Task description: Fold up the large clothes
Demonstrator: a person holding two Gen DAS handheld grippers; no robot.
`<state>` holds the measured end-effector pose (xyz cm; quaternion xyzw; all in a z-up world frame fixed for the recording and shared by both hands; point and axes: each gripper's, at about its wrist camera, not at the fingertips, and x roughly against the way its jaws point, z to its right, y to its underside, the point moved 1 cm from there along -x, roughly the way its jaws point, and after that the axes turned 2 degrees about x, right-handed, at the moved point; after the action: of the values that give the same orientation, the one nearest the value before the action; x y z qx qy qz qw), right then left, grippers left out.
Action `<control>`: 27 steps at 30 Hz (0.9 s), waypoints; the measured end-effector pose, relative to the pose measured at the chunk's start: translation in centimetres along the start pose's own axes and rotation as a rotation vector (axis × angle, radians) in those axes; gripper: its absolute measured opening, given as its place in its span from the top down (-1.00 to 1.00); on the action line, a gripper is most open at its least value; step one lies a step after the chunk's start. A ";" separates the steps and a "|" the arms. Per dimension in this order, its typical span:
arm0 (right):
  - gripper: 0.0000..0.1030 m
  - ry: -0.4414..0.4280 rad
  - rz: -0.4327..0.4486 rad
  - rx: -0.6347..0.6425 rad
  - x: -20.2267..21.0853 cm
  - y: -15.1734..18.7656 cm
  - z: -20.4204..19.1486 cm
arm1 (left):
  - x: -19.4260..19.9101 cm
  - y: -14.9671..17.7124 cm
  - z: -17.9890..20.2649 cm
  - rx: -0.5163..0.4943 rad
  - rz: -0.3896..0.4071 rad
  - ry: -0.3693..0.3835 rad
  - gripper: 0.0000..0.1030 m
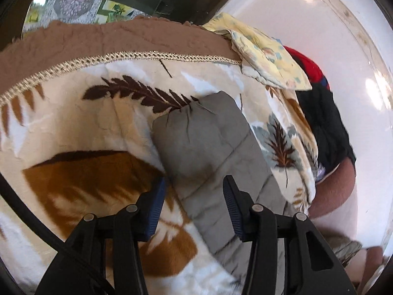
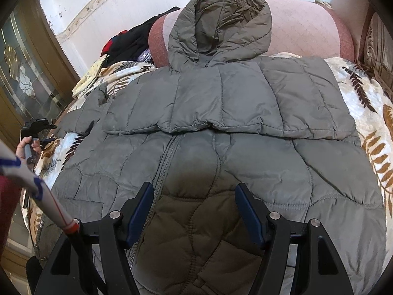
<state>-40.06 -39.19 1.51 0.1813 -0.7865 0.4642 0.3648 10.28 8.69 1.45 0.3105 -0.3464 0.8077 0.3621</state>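
Plainly, left gripper fingers apart over grey sleeve, right gripper fingers apart (empty) over quilted jacket.

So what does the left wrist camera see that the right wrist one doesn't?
Only the left wrist view shows the sleeve's cuff end up close, between the left gripper's parted fingers, and the blanket's brown border.

Only the right wrist view shows the whole grey jacket, its hood, the pink headboard and the right gripper.

Both show the leaf-print blanket and the dark clothes pile.
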 end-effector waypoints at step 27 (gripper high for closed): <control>-0.42 0.222 -0.002 -0.137 -0.5 -1.8 6.3 | 10.1 2.9 10.5 -0.252 0.140 0.082 0.72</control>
<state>-41.13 -45.53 0.37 0.1042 -0.7711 0.4260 0.4616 5.08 2.71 14.02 0.2046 -0.4506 0.7932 0.3549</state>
